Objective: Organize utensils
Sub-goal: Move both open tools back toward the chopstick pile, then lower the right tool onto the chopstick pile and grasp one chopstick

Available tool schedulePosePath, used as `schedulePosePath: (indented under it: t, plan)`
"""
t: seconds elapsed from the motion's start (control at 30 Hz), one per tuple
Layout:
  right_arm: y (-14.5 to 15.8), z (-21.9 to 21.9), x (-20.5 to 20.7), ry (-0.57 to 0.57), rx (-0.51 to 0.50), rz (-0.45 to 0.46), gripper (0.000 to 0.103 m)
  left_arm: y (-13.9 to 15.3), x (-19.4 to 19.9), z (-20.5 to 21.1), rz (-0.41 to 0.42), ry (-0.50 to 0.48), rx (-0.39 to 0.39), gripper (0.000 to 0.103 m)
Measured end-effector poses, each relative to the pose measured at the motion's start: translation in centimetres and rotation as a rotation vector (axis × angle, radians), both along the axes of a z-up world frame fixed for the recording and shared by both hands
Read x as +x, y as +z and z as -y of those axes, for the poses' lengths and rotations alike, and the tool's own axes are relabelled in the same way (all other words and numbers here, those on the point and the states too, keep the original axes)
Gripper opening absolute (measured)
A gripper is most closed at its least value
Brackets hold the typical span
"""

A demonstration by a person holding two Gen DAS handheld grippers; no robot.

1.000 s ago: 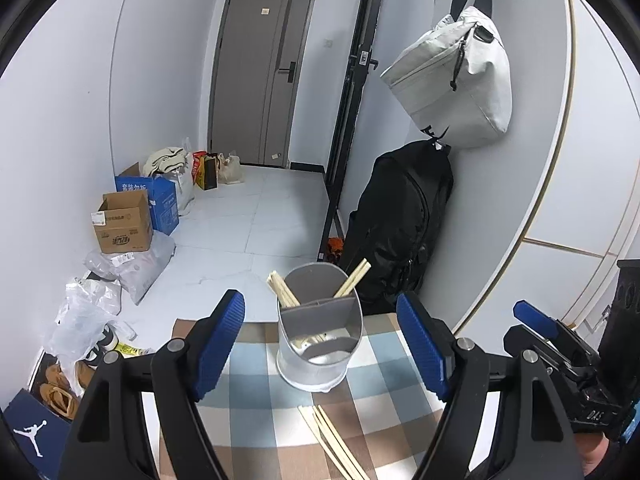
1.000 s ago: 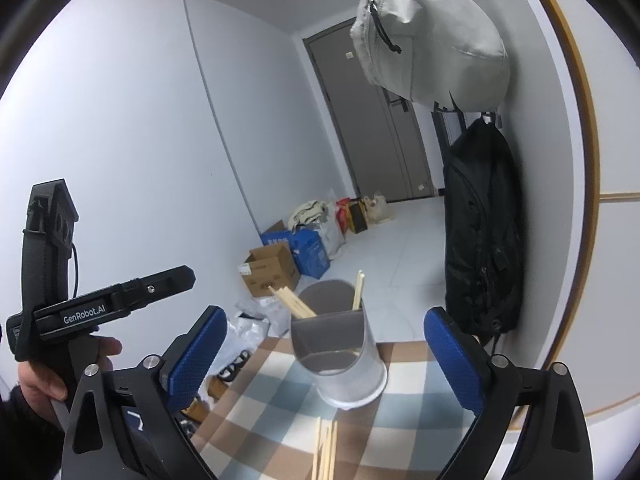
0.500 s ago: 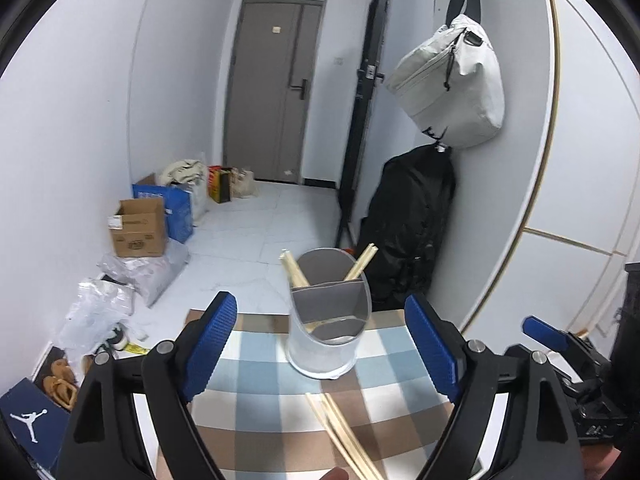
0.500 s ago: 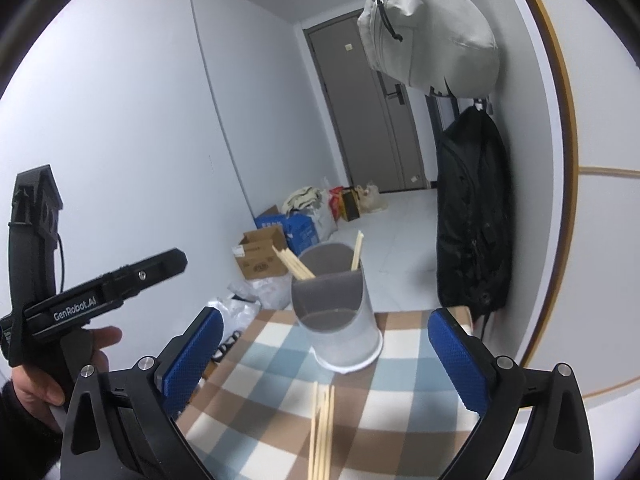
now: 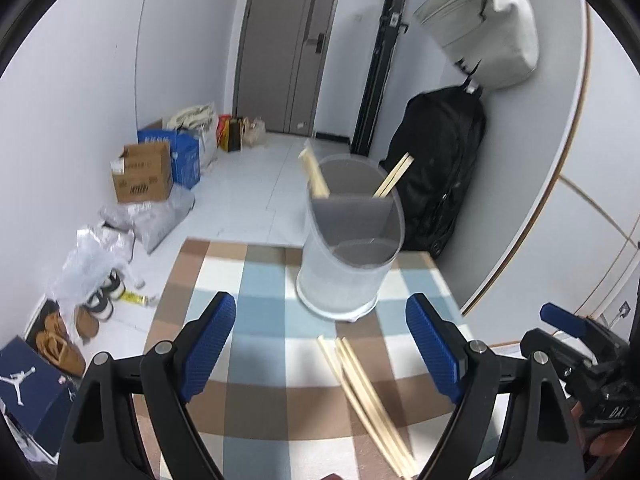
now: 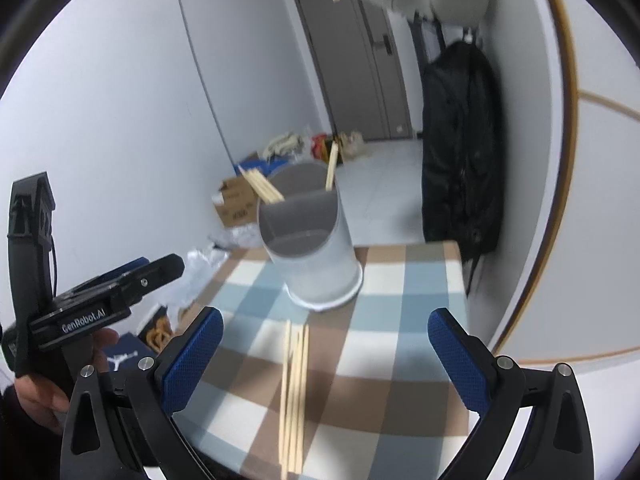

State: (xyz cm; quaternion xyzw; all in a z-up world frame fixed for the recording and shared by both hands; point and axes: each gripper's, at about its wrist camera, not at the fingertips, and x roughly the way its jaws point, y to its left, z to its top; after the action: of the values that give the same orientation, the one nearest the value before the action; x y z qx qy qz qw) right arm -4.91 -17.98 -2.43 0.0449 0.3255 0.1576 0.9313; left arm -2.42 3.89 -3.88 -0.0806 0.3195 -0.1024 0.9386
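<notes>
A: What is being held between the fingers?

B: Nothing; the left gripper and right gripper are both spread wide. Loose chopsticks are lying on the checked cloth, near the holder.

A: Which step?

B: An approach is probably being made; a pinch on the sticks is being called for. "GenRobot.AI" is being shown.

The checked tablecloth carries a grey utensil holder and loose wooden chopsticks lying before it.
</notes>
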Motion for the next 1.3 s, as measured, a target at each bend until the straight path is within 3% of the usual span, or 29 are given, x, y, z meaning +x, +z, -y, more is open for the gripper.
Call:
schedulePosePath:
  t: [0.1, 0.2, 0.23, 0.53, 0.67, 0.8, 0.97, 1.3]
  plan:
    - [-1.6, -0.4, 1.5, 0.0, -0.023, -0.08, 0.1, -1.4, 0.7, -1.0, -0.051, 0.061, 0.009, 0.084]
    - [-3.3, -0.4, 3.0, 0.012, -0.001, -0.166, 0.084, -2.2, 1.6, -2.1, -0.112, 0.096, -0.043, 0.084]
    - [-3.8, -0.5, 3.5, 0.017, -0.001, -0.193, 0.083, -2.3, 1.9, -2.5, -0.119, 0.106, -0.056, 0.084]
    - [-7.6, -2.5, 6.6, 0.055, -0.047, -0.36, 0.065, -2.6, 2.8, -4.1, -0.139, 0.113, -0.079, 0.084]
    - [-9.2, -3.6, 8.2, 0.064, -0.057, -0.41, 0.052, -2.3, 2.9, -3.8, -0.126, 0.098, -0.046, 0.084]
    - [-10.4, -5.1, 9.2, 0.096, -0.121, -0.413, 0.038, -2.0, 3.0, -4.3, -0.102, 0.102, -0.023, 0.084]
    - [-11.1, -7.0, 9.7, 0.158, -0.179, -0.371, 0.033, -1.7, 2.8, -5.0, -0.069, 0.146, 0.039, 0.084]
    - [-12.6, -8.3, 11.3, 0.16, -0.237, -0.415, 0.024, -2.5, 3.8, -7.2, -0.137, 0.177, -0.023, 0.084]
